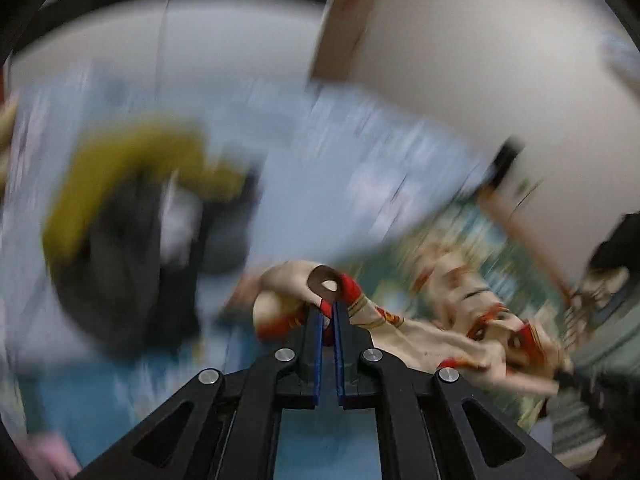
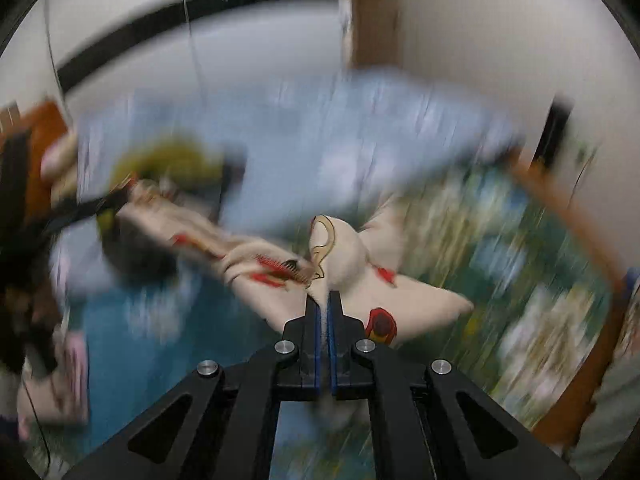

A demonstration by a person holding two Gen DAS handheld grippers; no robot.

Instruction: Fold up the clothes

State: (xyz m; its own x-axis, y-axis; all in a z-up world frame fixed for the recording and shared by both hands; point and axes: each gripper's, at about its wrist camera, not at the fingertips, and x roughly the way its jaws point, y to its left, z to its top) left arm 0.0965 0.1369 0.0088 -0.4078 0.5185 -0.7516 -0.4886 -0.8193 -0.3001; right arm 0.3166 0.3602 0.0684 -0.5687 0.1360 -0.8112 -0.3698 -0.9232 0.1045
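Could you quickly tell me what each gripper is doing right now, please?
Left gripper: shut on the cream patterned garment.
Right gripper: shut on the same cream patterned garment.

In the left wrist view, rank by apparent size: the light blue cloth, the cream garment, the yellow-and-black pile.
1. Light blue cloth
2-3. Yellow-and-black pile and cream garment: too alike, blurred, and nearness unsure.

The garment [image 1: 424, 340] is cream, printed with red motifs edged in gold stripes and thin black outlines; a dark brown ring shape sits on the pinched fold. The left gripper [image 1: 328, 310] and right gripper [image 2: 324, 300] are black, with blue pads on the inner faces. The bedsheet [image 1: 352, 168] is pale blue (its pattern is blurred). A heap of clothes [image 1: 120, 208] shows mustard yellow over black. The wall [image 2: 480, 32] is off-white.
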